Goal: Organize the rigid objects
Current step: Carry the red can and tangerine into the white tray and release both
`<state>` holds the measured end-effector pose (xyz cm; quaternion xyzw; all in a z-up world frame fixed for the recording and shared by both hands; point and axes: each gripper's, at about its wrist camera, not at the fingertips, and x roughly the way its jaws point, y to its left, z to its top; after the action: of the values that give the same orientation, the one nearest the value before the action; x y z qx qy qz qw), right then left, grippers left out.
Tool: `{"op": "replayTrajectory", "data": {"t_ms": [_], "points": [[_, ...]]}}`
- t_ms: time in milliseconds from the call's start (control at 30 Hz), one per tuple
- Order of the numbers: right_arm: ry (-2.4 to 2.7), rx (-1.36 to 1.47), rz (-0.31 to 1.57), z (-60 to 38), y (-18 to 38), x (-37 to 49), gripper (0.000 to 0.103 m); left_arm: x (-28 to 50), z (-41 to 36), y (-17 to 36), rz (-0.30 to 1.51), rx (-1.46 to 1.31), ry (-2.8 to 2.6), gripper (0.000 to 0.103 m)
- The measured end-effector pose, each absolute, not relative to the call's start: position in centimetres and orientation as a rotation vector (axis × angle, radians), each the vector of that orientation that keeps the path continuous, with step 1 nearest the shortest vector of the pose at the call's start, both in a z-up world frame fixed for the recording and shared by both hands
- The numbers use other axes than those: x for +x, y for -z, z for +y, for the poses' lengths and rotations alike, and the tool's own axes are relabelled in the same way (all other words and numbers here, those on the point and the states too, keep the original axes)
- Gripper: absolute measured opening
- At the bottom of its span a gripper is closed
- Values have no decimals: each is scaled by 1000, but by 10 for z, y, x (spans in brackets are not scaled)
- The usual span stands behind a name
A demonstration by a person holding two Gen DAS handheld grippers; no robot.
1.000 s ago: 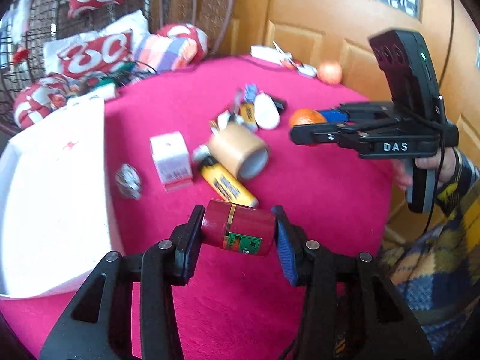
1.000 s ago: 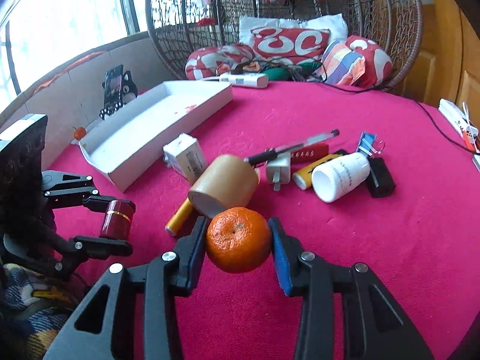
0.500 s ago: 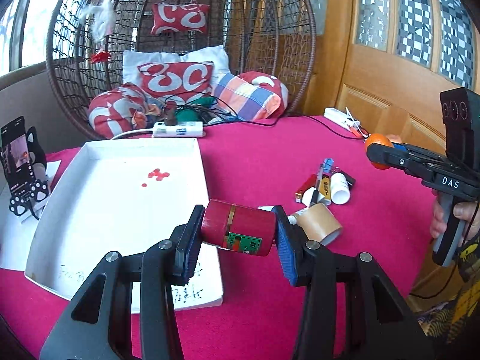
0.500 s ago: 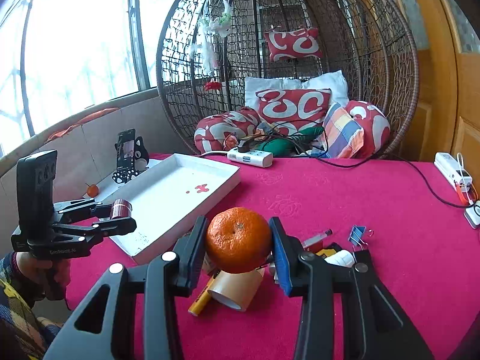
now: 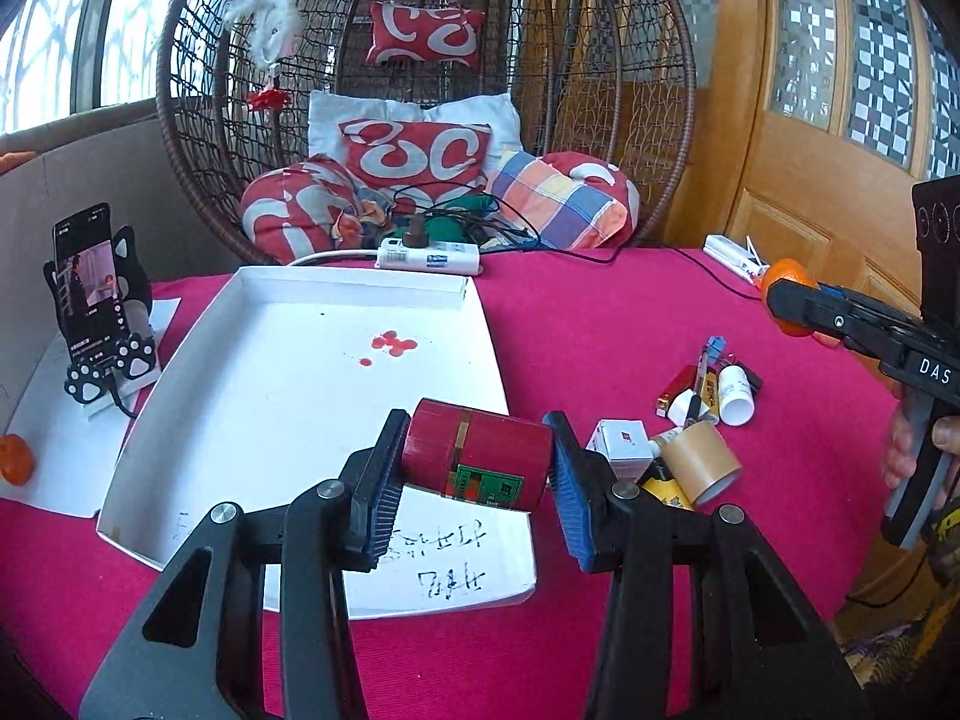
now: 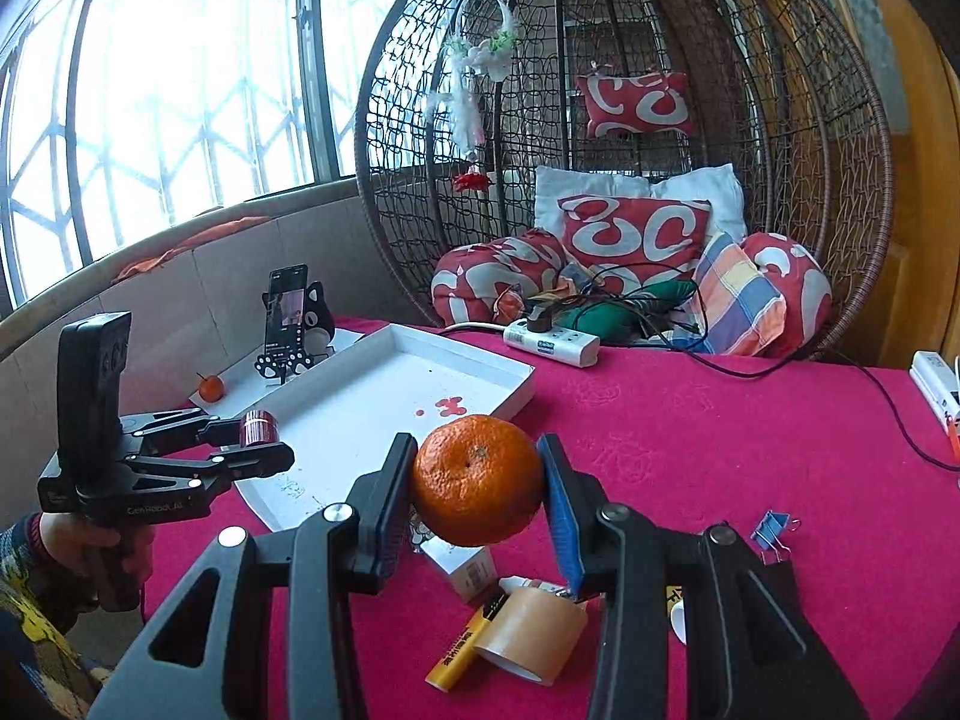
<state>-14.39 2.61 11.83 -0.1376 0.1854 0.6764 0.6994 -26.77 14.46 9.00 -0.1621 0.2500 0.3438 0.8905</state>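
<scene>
My left gripper (image 5: 474,471) is shut on a small red tin (image 5: 477,461) with a gold band and a green label, lying sideways between the pads above the near edge of a white tray (image 5: 300,396). The right wrist view shows the same tin (image 6: 259,427) held over the tray's (image 6: 384,384) left corner. My right gripper (image 6: 477,480) is shut on an orange mandarin (image 6: 477,480), raised above the table; it shows at the far right of the left wrist view as mandarin (image 5: 787,282). The tray holds only a few red spots.
On the pink tablecloth (image 5: 600,324) lie a brown tape roll (image 5: 699,462), a small white box (image 5: 621,441), a yellow lighter (image 6: 465,639), a white bottle (image 5: 735,393) and a blue clip (image 6: 771,531). A phone on a cat stand (image 5: 90,294), another mandarin (image 5: 13,459) and a power strip (image 5: 429,255) sit beyond.
Both grippers have risen and swung toward the tray with their loads still gripped. The left one now looks over the tray instead of down at the clutter.
</scene>
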Motion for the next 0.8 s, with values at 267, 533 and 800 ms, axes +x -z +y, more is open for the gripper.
{"op": "replayTrajectory", "data": {"t_ms": [267,533,800], "points": [[-1517,-300,429,33,-121,-145,41,-280,155,-88,511,-370,-765,44],[-1538,-304,456,48,-125,-147,41,-289,168,-91,505,-377,-813,44],[-1615,-340,500,95,-126,-171,41,-294,206,-89,505,-437,-862,44]]}}
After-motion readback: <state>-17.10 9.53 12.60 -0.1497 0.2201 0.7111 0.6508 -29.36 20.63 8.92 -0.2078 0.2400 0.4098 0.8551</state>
